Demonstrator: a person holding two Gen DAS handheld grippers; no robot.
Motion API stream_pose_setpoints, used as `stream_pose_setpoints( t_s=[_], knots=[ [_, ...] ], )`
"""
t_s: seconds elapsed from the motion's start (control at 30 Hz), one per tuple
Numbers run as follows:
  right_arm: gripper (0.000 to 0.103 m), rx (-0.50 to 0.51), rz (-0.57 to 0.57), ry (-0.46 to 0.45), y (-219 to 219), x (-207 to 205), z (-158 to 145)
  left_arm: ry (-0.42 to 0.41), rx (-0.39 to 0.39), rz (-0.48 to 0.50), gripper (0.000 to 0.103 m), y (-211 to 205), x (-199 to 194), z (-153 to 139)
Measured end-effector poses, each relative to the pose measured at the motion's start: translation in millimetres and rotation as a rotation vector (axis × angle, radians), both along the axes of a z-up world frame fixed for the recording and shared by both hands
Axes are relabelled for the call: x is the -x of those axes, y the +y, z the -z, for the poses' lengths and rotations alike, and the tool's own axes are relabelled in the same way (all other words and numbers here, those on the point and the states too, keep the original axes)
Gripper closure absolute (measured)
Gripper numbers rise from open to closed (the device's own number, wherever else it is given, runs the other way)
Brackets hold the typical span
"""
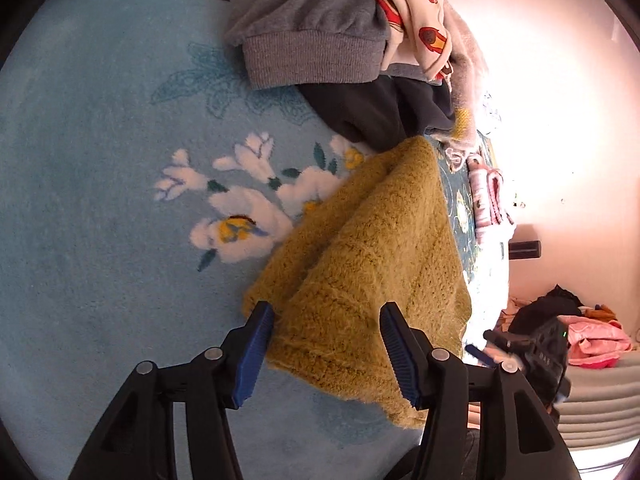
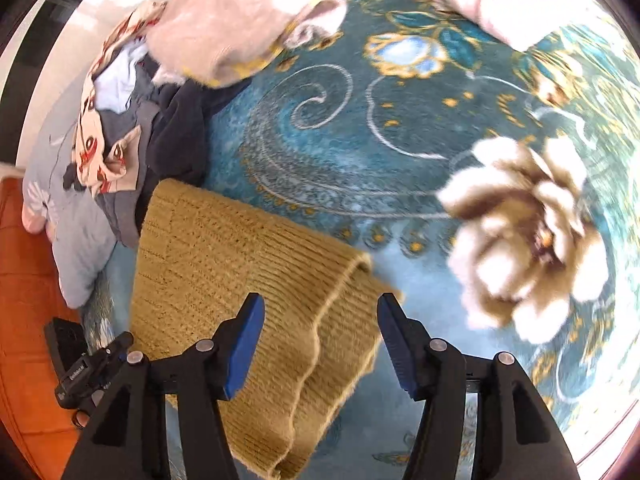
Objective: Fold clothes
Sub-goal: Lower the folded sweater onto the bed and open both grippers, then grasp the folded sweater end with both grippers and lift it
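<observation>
- My left tongs stand apart, gripping nothing, over the near edge of the mustard knit sweater.
- My right tongs are spread too, the folded sweater's layered edge lying between and below them.
- Ahead of both, a heap of clothes rests on the blue floral blanket.

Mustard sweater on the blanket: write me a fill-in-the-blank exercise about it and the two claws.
1. The knitted sweater is ____ in colour.
2. It lies on a floral blanket whose background is ____.
3. The left claw and the right claw both have their jaws ____.
4. The pads on the fingers are ____.

Missing words: mustard yellow; blue; open; blue
</observation>
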State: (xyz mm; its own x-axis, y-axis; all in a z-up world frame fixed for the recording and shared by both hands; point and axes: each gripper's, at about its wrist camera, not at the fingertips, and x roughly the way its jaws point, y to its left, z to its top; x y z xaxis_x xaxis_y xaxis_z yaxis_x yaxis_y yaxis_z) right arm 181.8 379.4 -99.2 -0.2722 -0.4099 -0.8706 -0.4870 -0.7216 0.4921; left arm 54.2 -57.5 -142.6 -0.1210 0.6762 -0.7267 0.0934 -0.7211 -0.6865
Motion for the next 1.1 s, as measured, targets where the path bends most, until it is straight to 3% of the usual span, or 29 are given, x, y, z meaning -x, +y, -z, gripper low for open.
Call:
stream_pose_setpoints(
  t_s=[0.03,0.17,0.43,0.47,0.53,0.57,0.67,0.7,0.83,0.97,1.03,1.1],
  knots=[
    [0.043,0.009,0.044,0.0,4,-13,-2,-0.003,-0.007,-0.004,0.044,-1,-1,0],
    [0.043,0.256,0.142,-0.099,-15,-73,27,-0.024,-0.044,-0.019,0.045,-6,-2,-2],
    [0.043,0.48,0.24,-0.099,-47,-86,58,-0.04,-0.038,-0.017,0.046,-4,-6,-6],
    [0.043,0.473,0.243,-0.09,-49,-87,55,-0.033,-0.03,-0.013,0.049,-3,-6,-7],
    [0.058,0.445,0.24,-0.061,-48,-85,48,-0.024,-0.004,0.003,0.067,3,-5,-12],
    [0.074,0.431,0.238,-0.046,-48,-83,43,-0.022,0.014,0.015,0.07,6,-3,-15],
    [0.088,0.394,0.218,-0.005,-42,-71,29,-0.025,0.049,0.054,0.078,18,4,-26],
    [0.088,0.383,0.209,0.008,-39,-65,23,-0.026,0.05,0.064,0.08,23,9,-31],
    [0.091,0.339,0.172,0.06,-27,-42,2,0.039,-0.098,0.059,0.082,39,37,-70],
    [0.091,0.239,0.188,0.264,8,-23,-66,0.177,-0.243,0.042,0.082,46,44,-108],
    [0.091,0.206,0.203,0.374,20,-29,-93,0.204,-0.191,0.05,0.081,44,38,-101],
    [0.091,0.211,0.214,0.38,17,-33,-86,0.125,-0.087,0.057,0.081,38,32,-65]
  ],
)
